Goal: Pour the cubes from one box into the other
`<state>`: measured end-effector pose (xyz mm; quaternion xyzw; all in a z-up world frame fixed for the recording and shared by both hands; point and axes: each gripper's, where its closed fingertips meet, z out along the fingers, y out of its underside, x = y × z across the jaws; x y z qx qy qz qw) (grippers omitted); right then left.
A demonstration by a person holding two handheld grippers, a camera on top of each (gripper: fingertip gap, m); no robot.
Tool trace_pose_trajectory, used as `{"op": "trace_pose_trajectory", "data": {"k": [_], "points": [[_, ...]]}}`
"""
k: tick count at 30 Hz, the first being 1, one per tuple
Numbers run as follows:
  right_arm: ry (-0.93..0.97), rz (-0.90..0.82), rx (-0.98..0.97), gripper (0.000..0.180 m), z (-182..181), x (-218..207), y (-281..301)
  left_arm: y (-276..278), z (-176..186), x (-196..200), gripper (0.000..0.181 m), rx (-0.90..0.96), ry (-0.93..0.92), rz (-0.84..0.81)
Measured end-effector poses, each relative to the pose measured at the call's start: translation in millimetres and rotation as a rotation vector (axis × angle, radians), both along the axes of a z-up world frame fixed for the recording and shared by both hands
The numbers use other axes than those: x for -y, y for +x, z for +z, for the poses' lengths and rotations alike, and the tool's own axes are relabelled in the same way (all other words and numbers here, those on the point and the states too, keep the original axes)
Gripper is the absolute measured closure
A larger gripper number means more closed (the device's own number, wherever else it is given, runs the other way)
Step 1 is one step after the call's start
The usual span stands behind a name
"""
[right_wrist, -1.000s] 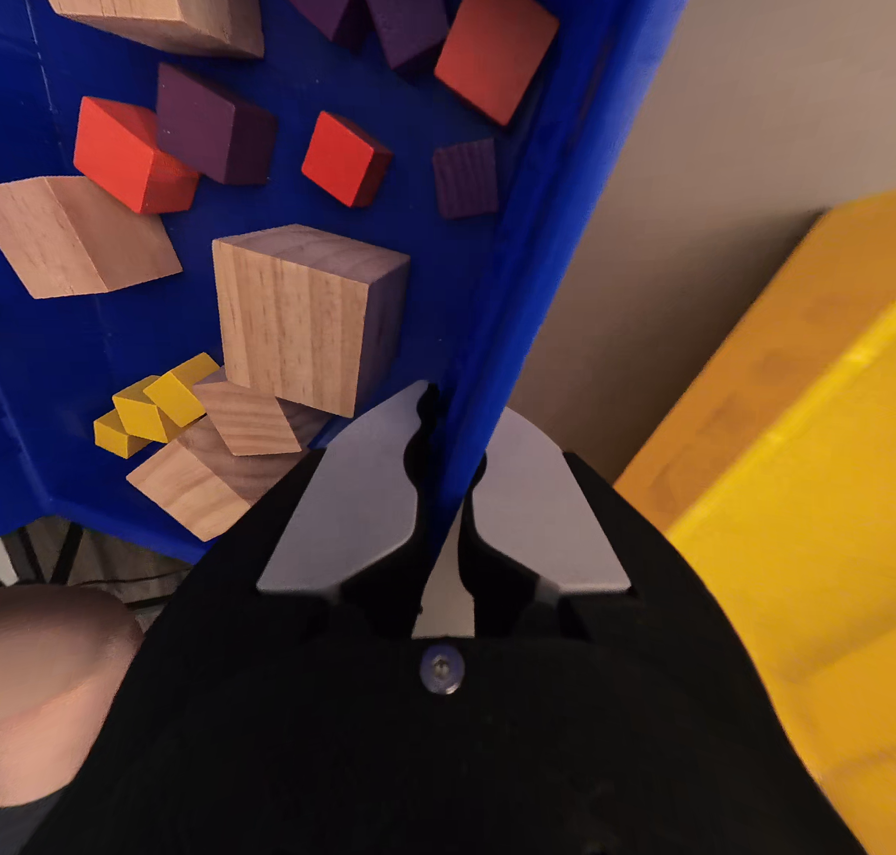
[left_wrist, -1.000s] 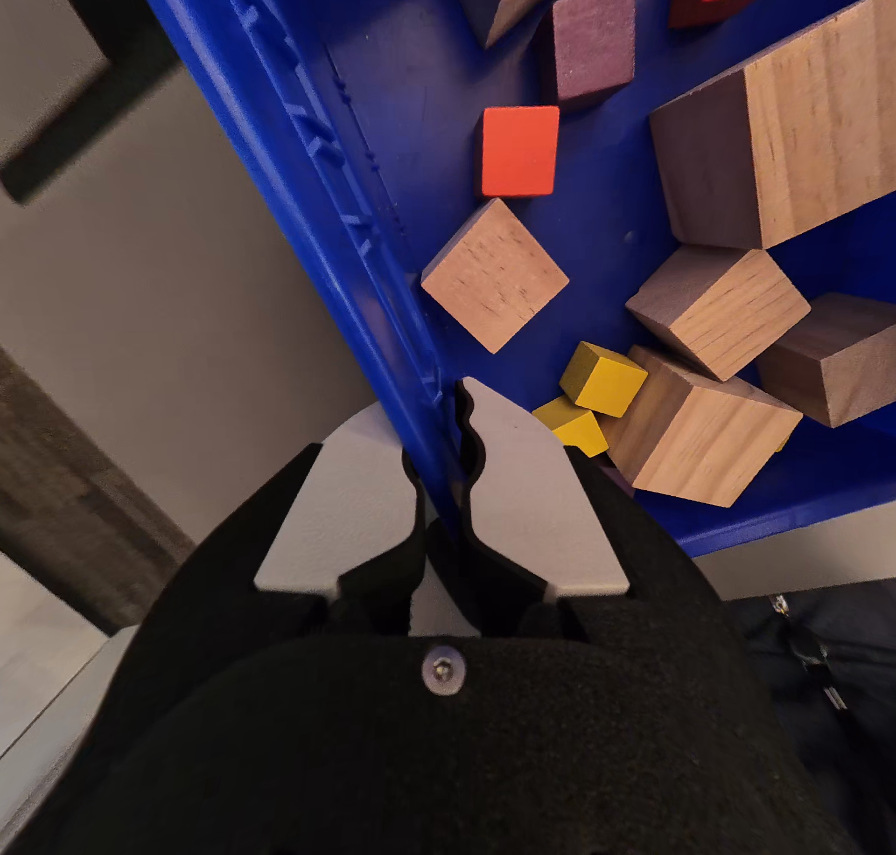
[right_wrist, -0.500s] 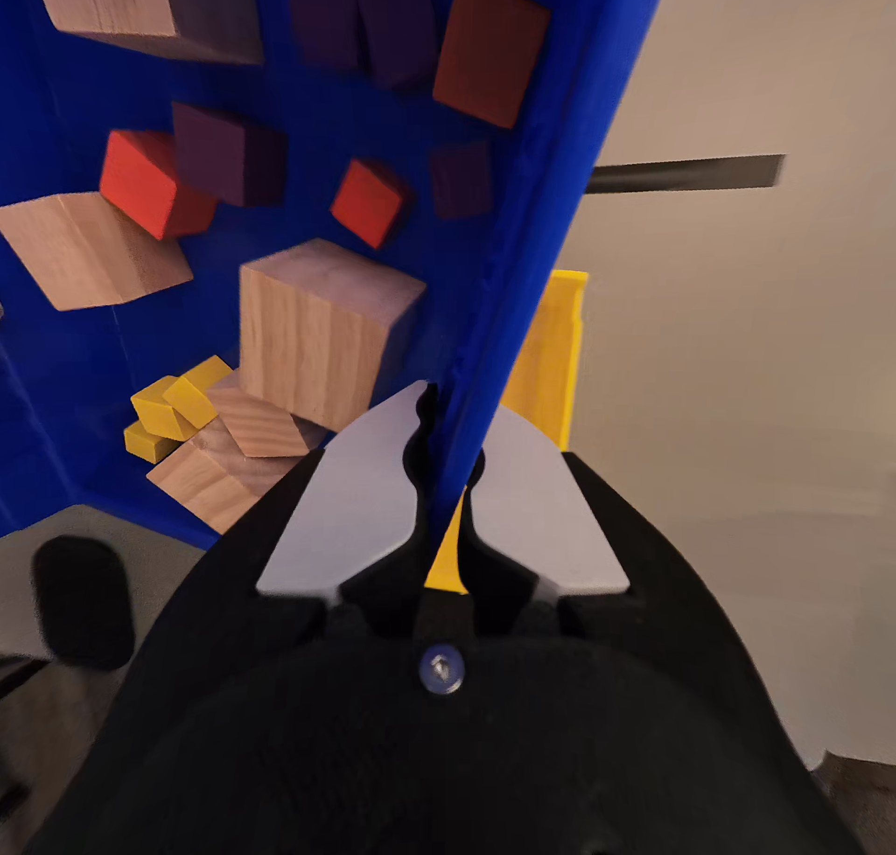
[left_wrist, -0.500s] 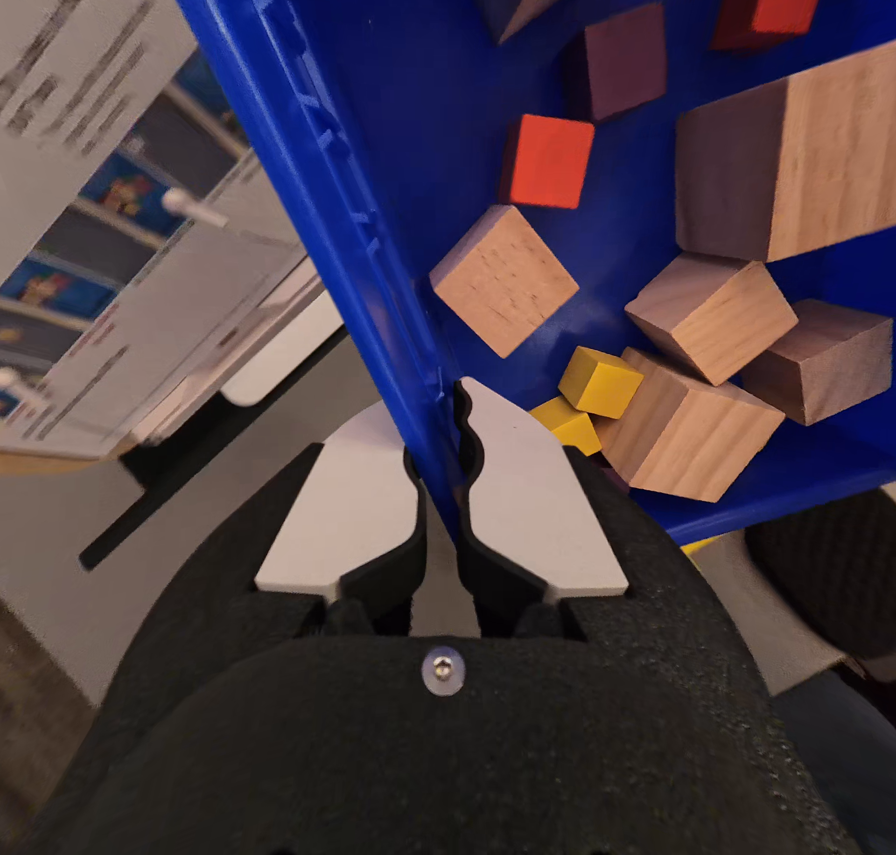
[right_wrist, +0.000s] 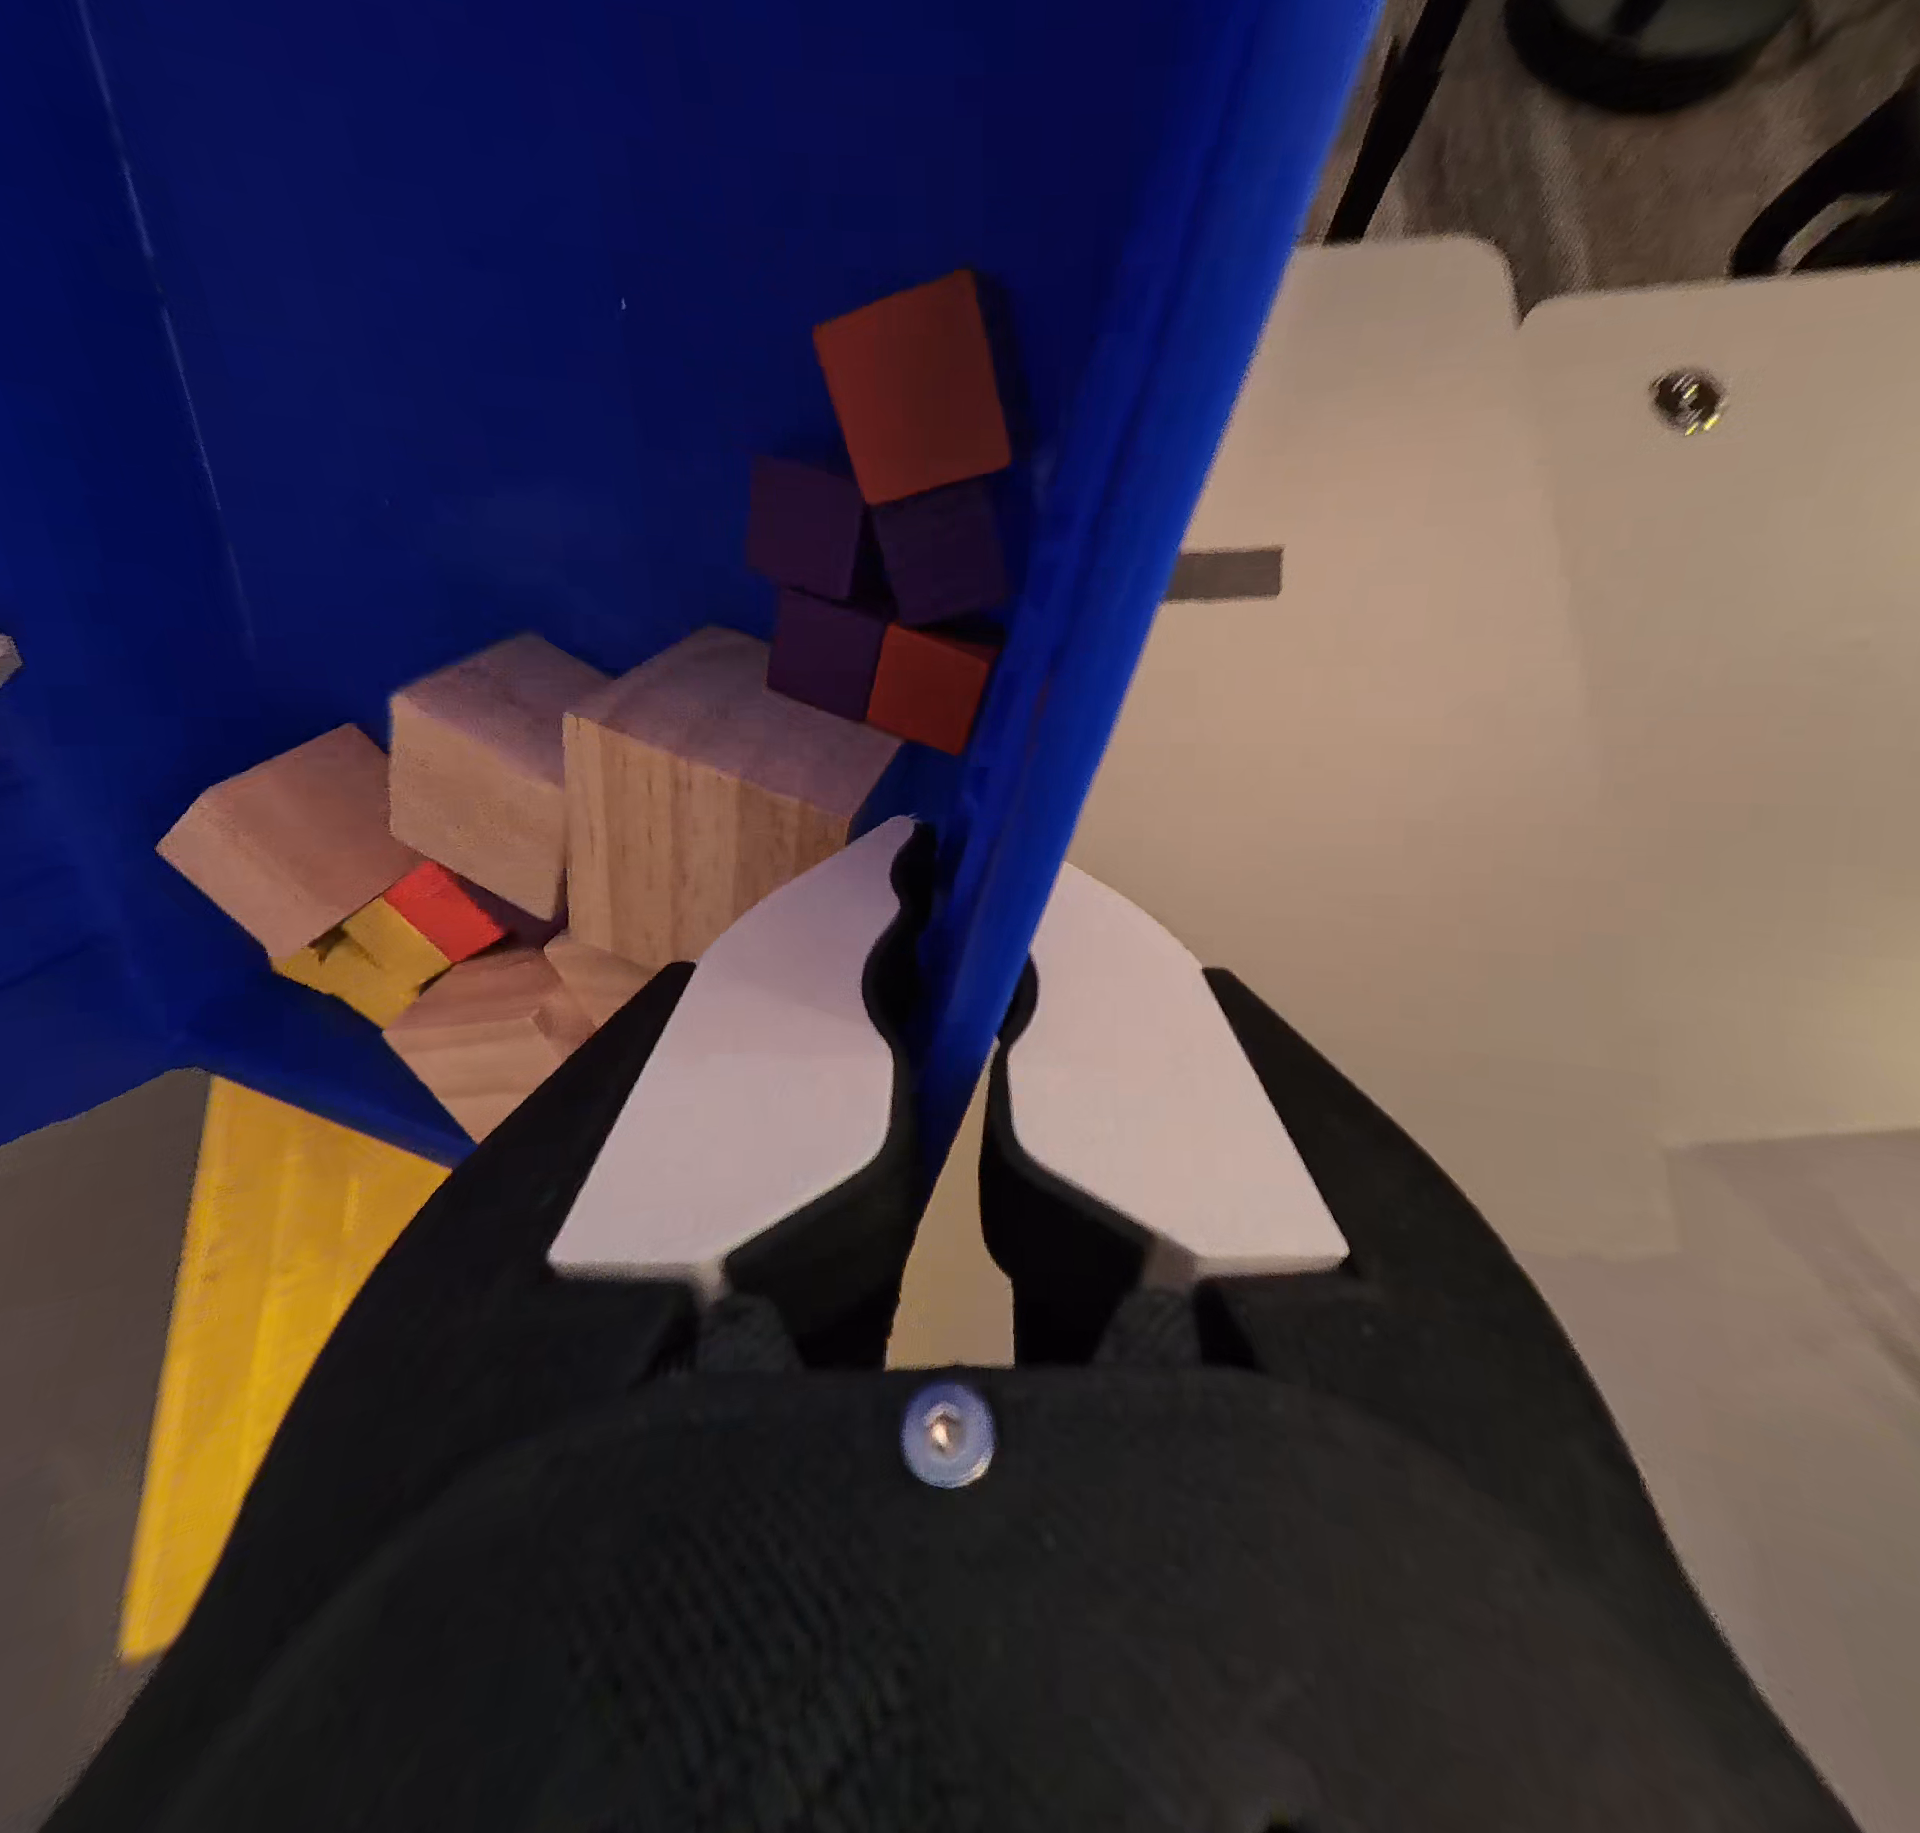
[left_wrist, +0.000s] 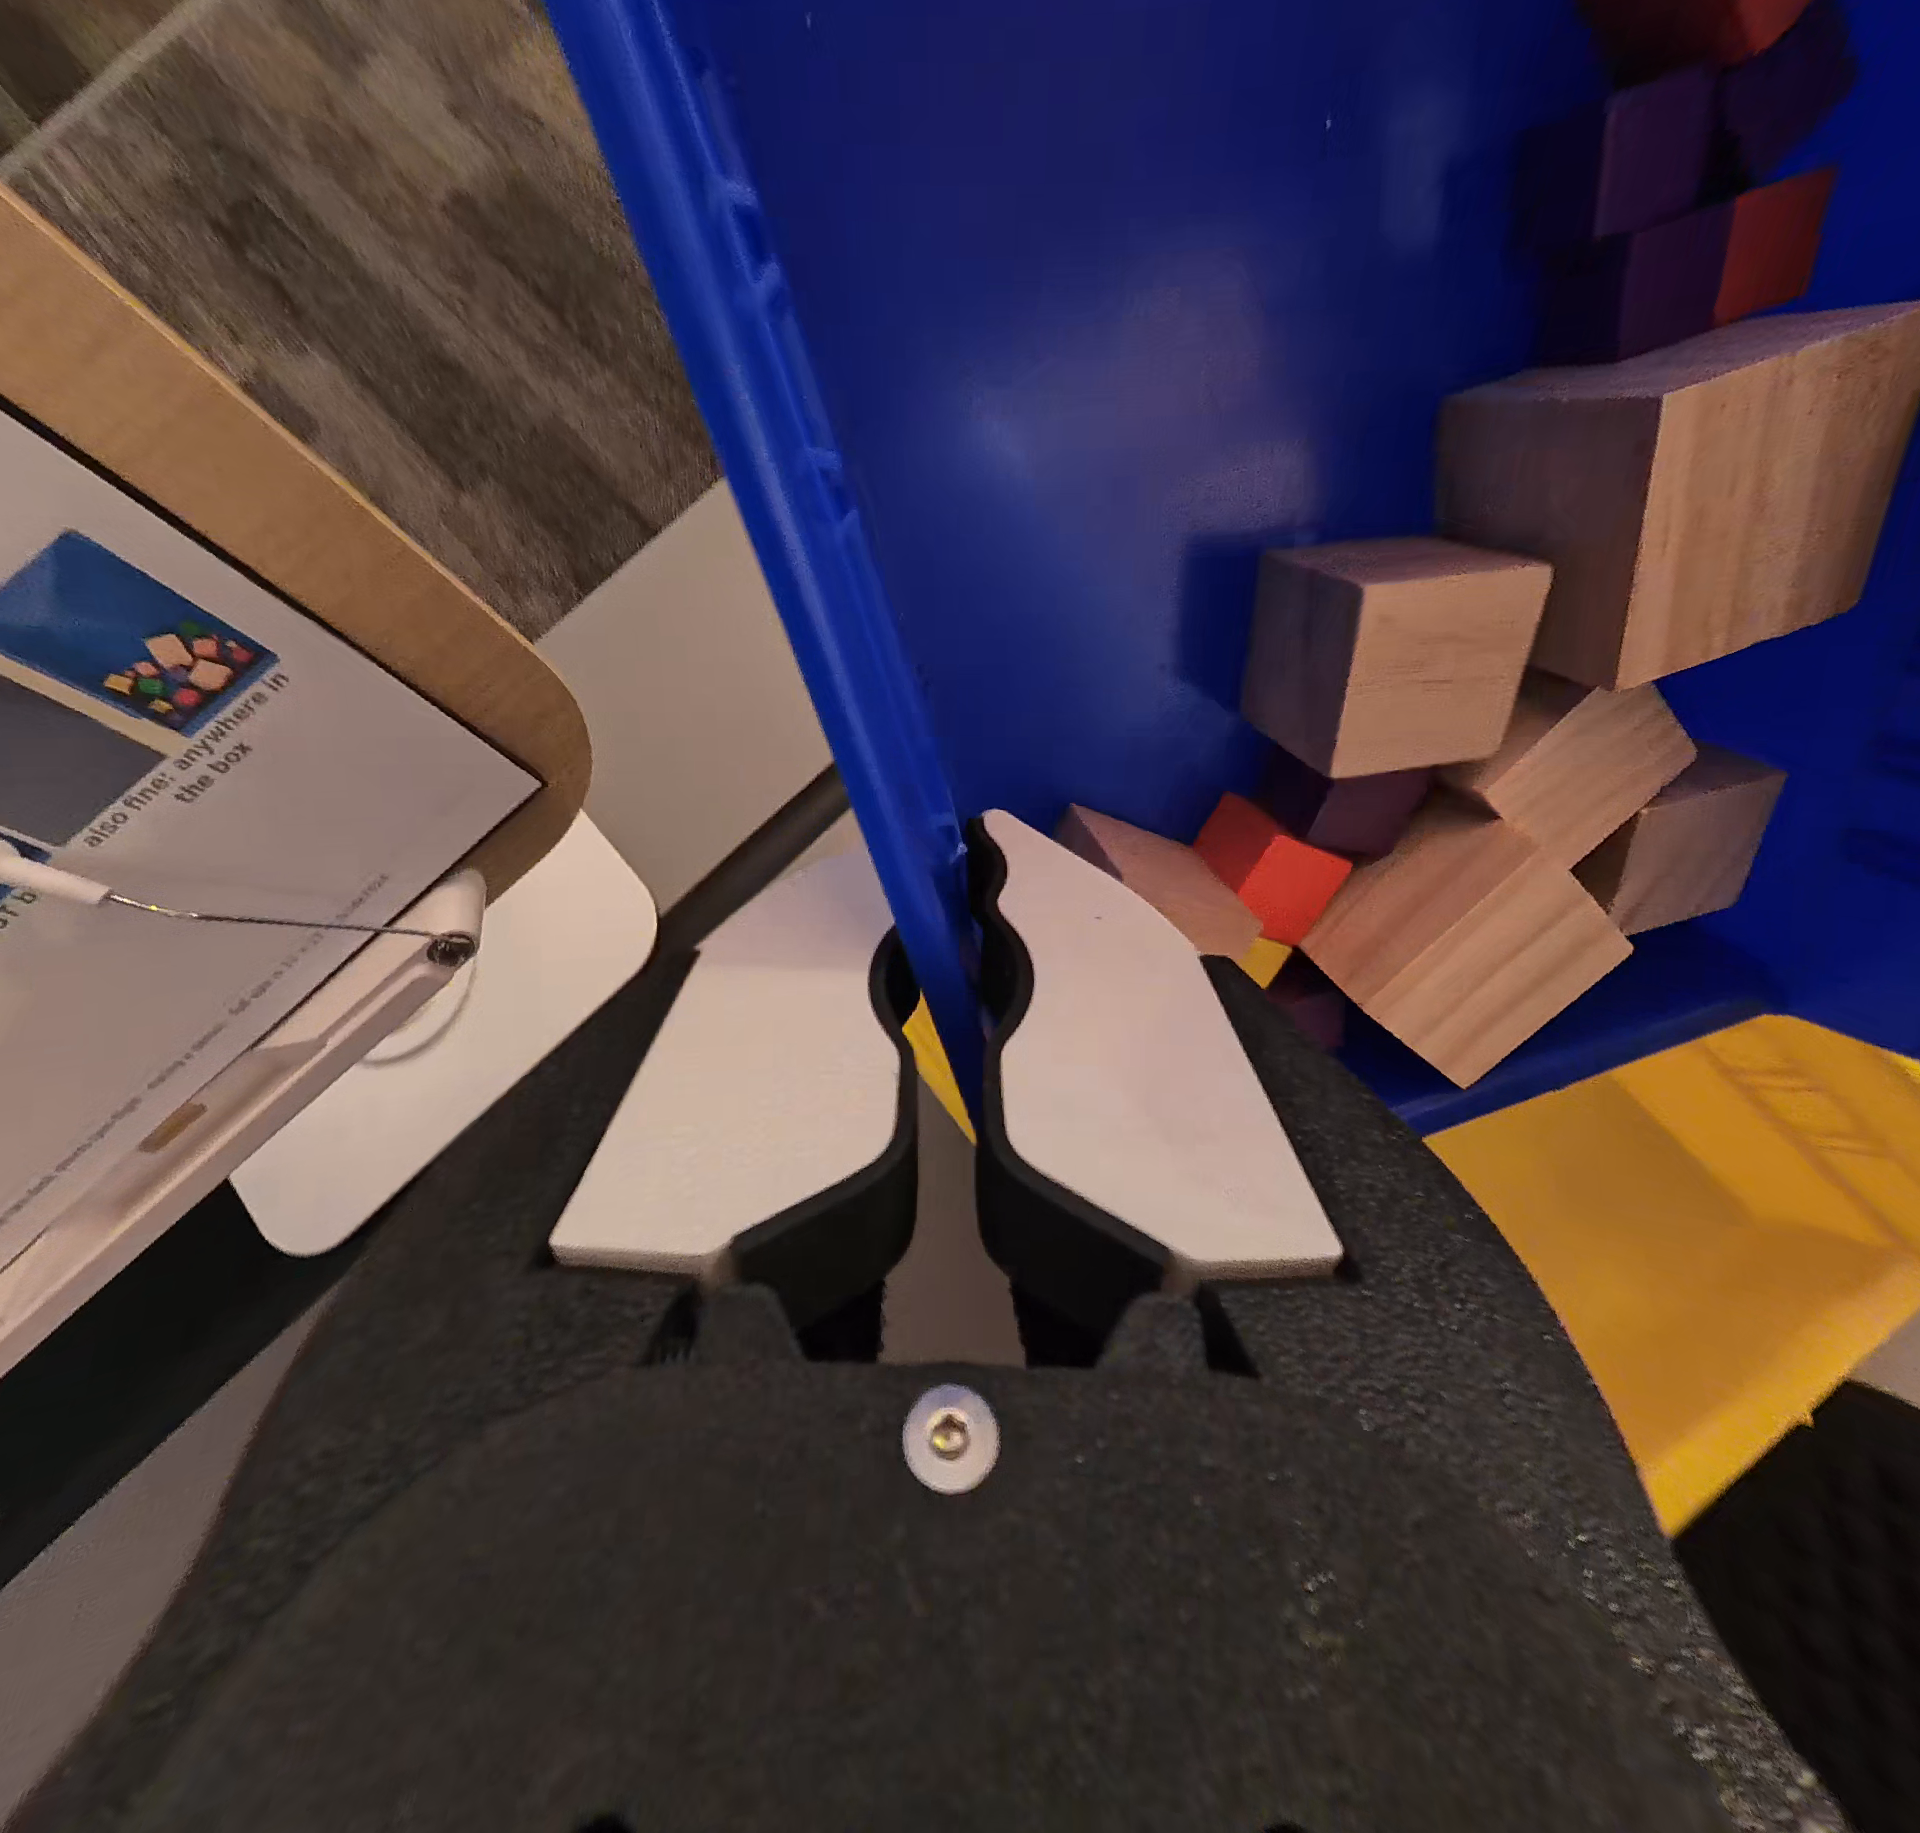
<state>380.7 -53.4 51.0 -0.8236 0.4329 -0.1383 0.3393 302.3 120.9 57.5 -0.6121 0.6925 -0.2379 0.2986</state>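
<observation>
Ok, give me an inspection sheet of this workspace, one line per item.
Surface: pale tabletop, bare where it shows.
Job's things: blue box tilted steeply, cubes piled in its low corner; yellow box below that corner.
Clutter: illustrated sheet on a board.
Grippers: left gripper and right gripper each shut on a blue box wall.
Cables: a thin white lead on the sheet.
Surroundings: grey carpet; dark gear on the floor.

The blue box is tipped steeply; wooden, red, purple and yellow cubes pile at its low edge above the yellow box.
</observation>
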Motion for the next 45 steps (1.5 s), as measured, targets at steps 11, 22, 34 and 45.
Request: {"op": "trace_pose_trajectory", "data": {"k": [11,22,34,45], "points": [[0.088,0.004,0.342,0.173,27,-1,-11,-13,16,0,0.176,0.336,0.055,0.002],[0.211,-0.011,0.578,0.175,49,4,-33,-33,40,5,0.175,0.577,0.156,-0.012],[0.272,0.001,0.7,0.175,53,-2,-44,-46,42,0,0.175,0.693,0.197,-0.004],[0.36,-0.035,0.721,0.175,37,1,-49,-48,39,1,0.176,0.727,0.212,-0.011]]}}
